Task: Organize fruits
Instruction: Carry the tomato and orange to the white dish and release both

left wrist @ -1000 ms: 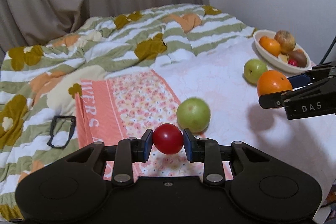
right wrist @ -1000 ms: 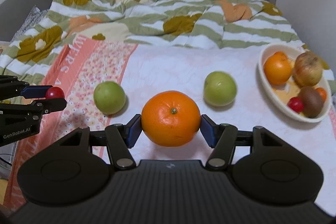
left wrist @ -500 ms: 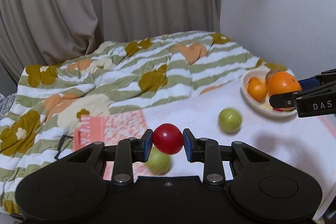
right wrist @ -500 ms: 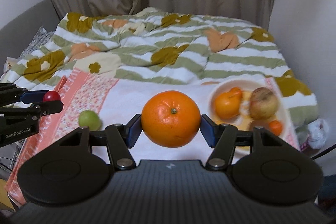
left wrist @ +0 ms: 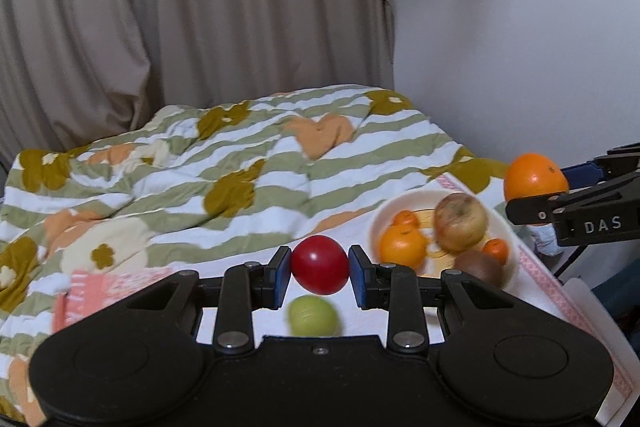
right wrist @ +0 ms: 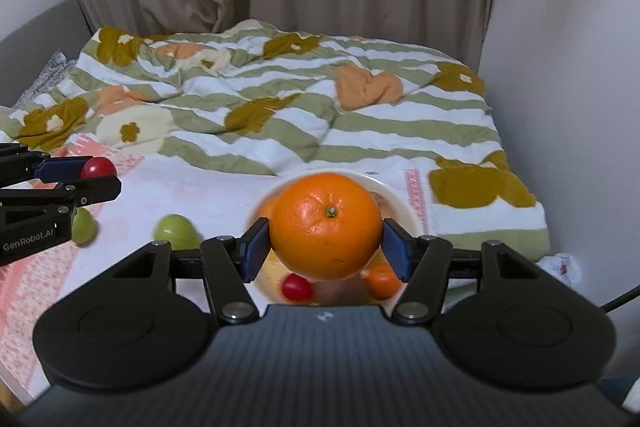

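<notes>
My left gripper (left wrist: 320, 271) is shut on a small red fruit (left wrist: 319, 264) and holds it above the bed. My right gripper (right wrist: 325, 243) is shut on a large orange (right wrist: 326, 225) and holds it above the white bowl (right wrist: 394, 195). In the left wrist view the bowl (left wrist: 384, 219) lies to the right and holds an orange, an apple (left wrist: 460, 223), a kiwi (left wrist: 478, 266) and small orange fruits. The right gripper with its orange (left wrist: 535, 179) shows at the right edge. A green fruit (left wrist: 313, 315) lies on the sheet below my left gripper. Two green fruits (right wrist: 176, 231) (right wrist: 83, 225) show in the right wrist view.
A striped flowered quilt (left wrist: 224, 163) covers the far part of the bed. A pink patterned cloth (left wrist: 108, 287) lies at the left. Curtains (left wrist: 180, 7) hang behind, and a white wall (left wrist: 520, 27) stands at the right. The bed edge (left wrist: 560, 291) runs just right of the bowl.
Both grippers have risen and moved right toward the bowl with their fruits still held. The right gripper's orange is now over the bowl.
</notes>
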Motion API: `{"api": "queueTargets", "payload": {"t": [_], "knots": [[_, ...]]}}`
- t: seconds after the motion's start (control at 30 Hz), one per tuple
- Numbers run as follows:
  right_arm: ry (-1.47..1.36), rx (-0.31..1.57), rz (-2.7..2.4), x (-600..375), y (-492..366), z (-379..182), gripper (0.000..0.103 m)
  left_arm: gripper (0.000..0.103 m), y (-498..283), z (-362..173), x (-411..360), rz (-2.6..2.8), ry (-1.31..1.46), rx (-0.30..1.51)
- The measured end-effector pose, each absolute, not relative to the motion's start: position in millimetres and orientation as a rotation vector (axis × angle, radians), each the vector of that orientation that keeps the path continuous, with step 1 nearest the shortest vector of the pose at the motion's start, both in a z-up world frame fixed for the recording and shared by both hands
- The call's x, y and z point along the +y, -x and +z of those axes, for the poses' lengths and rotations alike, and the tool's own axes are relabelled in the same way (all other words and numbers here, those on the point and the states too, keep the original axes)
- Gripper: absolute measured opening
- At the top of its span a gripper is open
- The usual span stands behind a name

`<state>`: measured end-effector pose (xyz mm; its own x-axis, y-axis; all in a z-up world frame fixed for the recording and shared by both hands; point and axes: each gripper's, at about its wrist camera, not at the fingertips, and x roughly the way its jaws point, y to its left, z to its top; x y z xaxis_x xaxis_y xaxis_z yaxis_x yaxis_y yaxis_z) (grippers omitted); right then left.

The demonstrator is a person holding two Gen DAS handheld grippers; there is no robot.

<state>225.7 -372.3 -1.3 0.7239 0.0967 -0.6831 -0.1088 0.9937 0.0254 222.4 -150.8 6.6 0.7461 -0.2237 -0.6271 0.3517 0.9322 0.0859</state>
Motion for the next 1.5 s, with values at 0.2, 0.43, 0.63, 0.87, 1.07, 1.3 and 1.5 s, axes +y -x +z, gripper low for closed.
{"api": "queueTargets", "payload": {"t": [0.2, 0.43, 0.63, 0.87, 1.07, 1.3, 1.5], "knots": [[-0.017, 0.785, 0.087, -406, -238, -16, 0.075, 0.034, -237, -11, -195, -0.387, -0.246, 0.691], [-0.062, 0.821, 0.036, -422, -252, -34, 0.075, 0.034, -261, -41, -227, -0.487, -0.295, 0.753], [-0.103, 0.848, -0.009, -427, -263, -45, 0.075, 0.034, -279, -68, -240, -0.554, -0.338, 0.827], [-0.131, 0.867, -0.039, -427, -268, -52, 0.075, 0.035, -294, -89, -244, -0.597, -0.366, 0.903], [-0.138, 0.868, -0.054, -424, -268, -51, 0.075, 0.075, -293, -87, -243, -0.621, -0.369, 0.895], [-0.135, 0.858, -0.04, -418, -268, -46, 0.075, 0.1, -279, -68, -231, -0.597, -0.378, 0.816], [-0.125, 0.85, 0.001, -406, -272, -42, 0.075, 0.1, -272, -53, -210, -0.55, -0.353, 0.796]]}}
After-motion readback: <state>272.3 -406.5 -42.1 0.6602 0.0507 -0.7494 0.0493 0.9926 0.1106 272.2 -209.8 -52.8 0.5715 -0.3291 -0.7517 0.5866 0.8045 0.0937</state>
